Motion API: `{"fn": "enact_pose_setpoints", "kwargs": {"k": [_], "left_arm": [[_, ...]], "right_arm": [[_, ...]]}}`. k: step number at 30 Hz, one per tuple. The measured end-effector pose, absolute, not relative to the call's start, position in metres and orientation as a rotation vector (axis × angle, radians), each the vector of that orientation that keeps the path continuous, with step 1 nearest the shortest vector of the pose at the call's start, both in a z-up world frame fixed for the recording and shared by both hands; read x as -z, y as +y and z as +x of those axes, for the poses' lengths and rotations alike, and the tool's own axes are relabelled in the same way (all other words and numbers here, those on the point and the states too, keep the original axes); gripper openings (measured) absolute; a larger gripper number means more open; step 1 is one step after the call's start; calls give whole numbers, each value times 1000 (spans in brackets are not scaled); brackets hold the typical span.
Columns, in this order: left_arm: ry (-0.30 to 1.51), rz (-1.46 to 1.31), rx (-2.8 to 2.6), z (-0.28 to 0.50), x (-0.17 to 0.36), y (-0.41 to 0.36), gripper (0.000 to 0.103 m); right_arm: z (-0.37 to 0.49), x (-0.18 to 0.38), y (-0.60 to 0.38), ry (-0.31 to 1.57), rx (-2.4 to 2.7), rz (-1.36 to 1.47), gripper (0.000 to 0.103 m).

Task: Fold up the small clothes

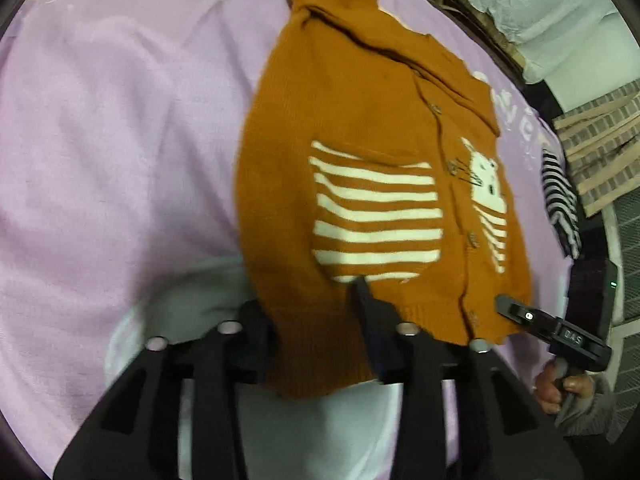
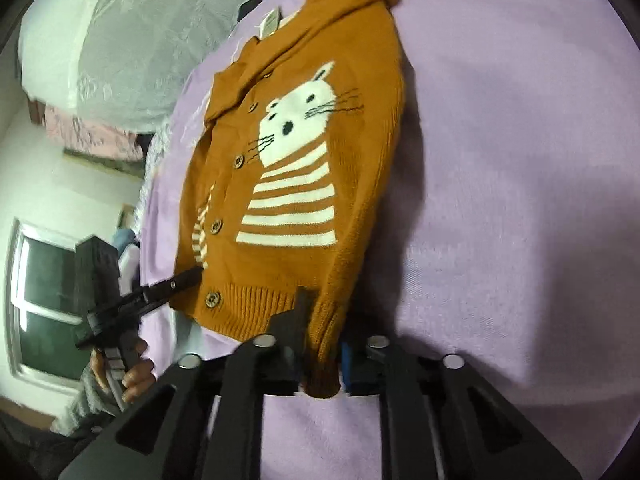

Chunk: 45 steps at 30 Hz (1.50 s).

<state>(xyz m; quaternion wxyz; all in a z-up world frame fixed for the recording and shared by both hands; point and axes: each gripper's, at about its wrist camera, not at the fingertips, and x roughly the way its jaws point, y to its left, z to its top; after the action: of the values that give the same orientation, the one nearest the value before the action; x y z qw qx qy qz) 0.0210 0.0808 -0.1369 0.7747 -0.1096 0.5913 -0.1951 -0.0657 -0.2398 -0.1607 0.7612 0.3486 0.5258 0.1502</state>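
Gripping the cardigan [image 1: 340, 100] at its near end, both hands at once. Found it flat and face up on the lilac sheet [image 1: 120, 140], cat motif on show, buttons done up.

Had the left gripper [image 1: 308, 320] clenched on the left corner of the hem [image 2: 248, 304], on knit bunched up and filling the gap between the fingers. Had the right gripper [image 2: 324, 336] pinched narrow on the right corner, with what looked like a ribbed cuff [image 2: 320, 376] caught in the same bite. Saw each tool from the other's camera too, one at either end of the hem, well apart, the ribbing stretched between them.

Now for the line that mattered: traced the long axis straight away from both grippers, from the hem at the fingertips up along the button row to the collar [image 1: 320, 0] at the far side. Put neither hand nearer to that collar; level with each other, square across the axis.

Judged the coming move a joint one: hem carried up and forward along that axis toward the collar, both corners kept in step. Reckoned any lag on one side would skew the fold.
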Motion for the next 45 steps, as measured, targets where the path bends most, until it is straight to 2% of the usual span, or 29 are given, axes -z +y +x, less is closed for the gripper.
{"fn": "enact_pose_setpoints", "kwargs": {"k": [2, 4, 12, 28, 32, 45], "left_arm": [[1272, -207, 416, 21, 136, 73, 39], [1256, -180, 423, 20, 132, 69, 10], [1195, -160, 466, 9, 106, 74, 8], [1355, -86, 577, -26, 119, 92, 8], [1379, -81, 581, -27, 124, 91, 8], [1154, -129, 568, 28, 65, 80, 9]], "right_arm": [[-65, 160, -239, 1142, -321, 743, 16], [-66, 154, -239, 1127, -319, 704, 8], [-74, 120, -237, 1094, -374, 603, 5], [-105, 133, -247, 1227, -422, 606, 5], [-104, 128, -247, 1206, -435, 597, 5], [-44, 90, -258, 1001, -428, 656, 5]]}}
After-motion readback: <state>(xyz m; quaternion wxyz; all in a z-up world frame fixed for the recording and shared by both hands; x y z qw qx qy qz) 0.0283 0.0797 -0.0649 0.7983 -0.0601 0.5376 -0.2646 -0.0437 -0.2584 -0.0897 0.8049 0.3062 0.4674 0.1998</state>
